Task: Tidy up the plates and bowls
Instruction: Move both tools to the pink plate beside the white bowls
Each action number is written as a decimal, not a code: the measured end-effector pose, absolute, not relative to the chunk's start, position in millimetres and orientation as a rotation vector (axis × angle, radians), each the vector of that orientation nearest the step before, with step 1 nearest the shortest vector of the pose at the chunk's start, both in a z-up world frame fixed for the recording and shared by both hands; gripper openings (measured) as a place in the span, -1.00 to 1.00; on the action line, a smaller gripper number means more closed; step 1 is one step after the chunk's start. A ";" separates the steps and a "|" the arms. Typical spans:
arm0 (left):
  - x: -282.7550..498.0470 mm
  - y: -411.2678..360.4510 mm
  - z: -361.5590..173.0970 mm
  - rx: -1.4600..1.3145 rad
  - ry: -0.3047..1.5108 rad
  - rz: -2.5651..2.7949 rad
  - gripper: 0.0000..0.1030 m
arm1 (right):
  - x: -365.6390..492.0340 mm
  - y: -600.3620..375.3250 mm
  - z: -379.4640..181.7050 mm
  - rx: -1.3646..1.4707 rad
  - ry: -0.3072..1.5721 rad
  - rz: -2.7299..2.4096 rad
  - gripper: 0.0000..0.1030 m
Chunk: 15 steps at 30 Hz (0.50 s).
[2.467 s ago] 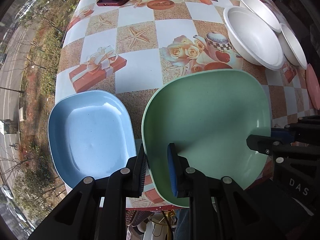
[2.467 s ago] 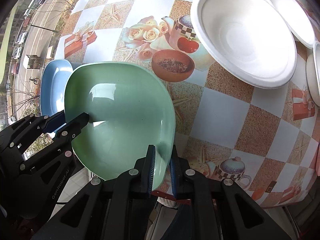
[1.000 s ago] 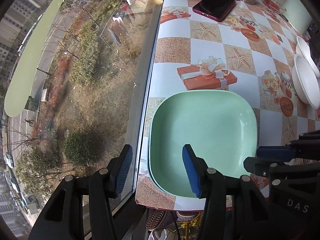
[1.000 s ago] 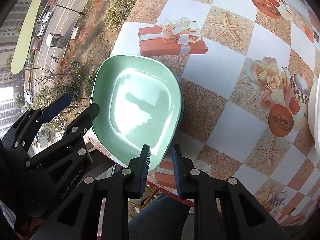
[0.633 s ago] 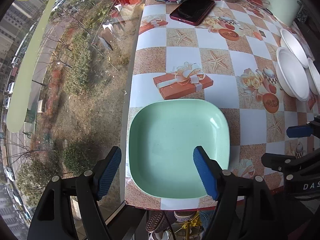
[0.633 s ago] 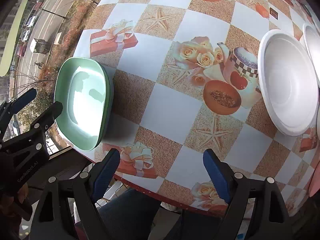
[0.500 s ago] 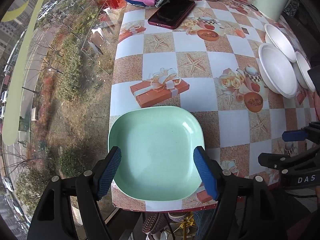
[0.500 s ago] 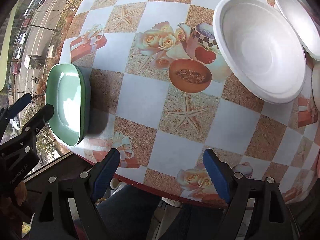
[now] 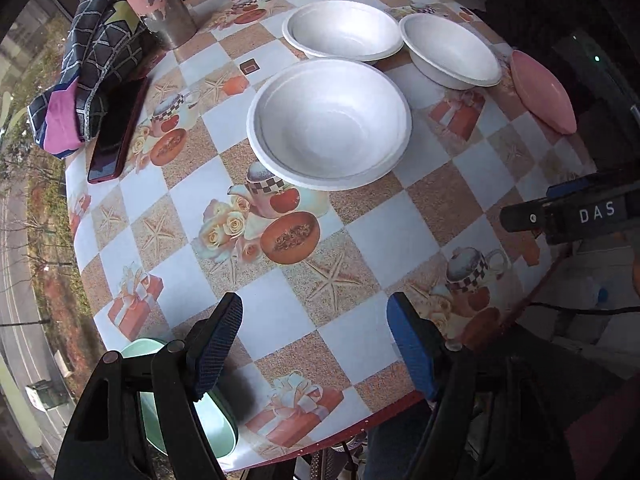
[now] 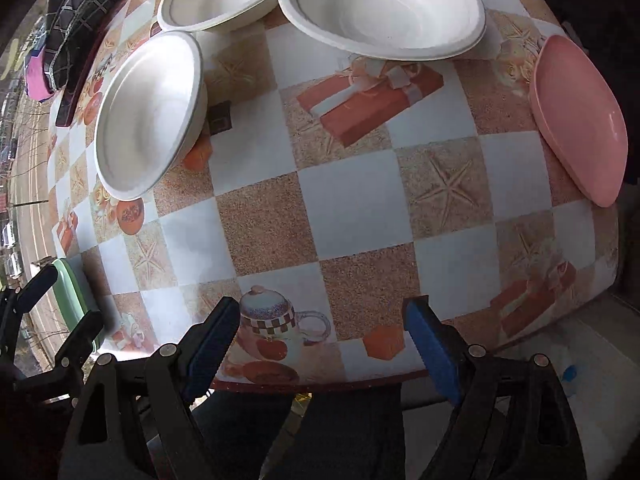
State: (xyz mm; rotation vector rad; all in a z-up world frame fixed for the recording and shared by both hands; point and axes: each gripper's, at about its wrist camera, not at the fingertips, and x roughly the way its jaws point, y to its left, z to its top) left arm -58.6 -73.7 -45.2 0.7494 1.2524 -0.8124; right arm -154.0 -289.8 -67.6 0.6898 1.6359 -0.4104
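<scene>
Green plate (image 9: 176, 420) set down beside left gripper (image 9: 316, 344) | both grippers wide apart, empty | bowls (image 9: 328, 124) ahead, pink plate (image 10: 580, 120) right of right gripper (image 10: 320, 340): unsorted

Setting: home dining spot | evidence: patterned tablecloth (image 9: 384, 216) with white bowls (image 9: 328, 124), phone (image 9: 116, 132) left of bowls | beyond tablecloth's left edge: street, trees far below

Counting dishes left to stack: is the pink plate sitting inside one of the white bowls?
No, the pink plate lies alone near the table edge.
</scene>
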 end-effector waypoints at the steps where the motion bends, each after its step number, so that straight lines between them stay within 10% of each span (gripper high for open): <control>1: -63.5 -82.9 -45.8 0.762 1.249 -0.832 0.52 | -163.0 -303.7 -65.8 0.699 1.629 -0.443 0.67; 15: -99.3 -152.0 -70.4 0.885 1.302 -0.911 0.52 | -209.9 -473.7 -49.3 0.573 1.536 -0.690 0.67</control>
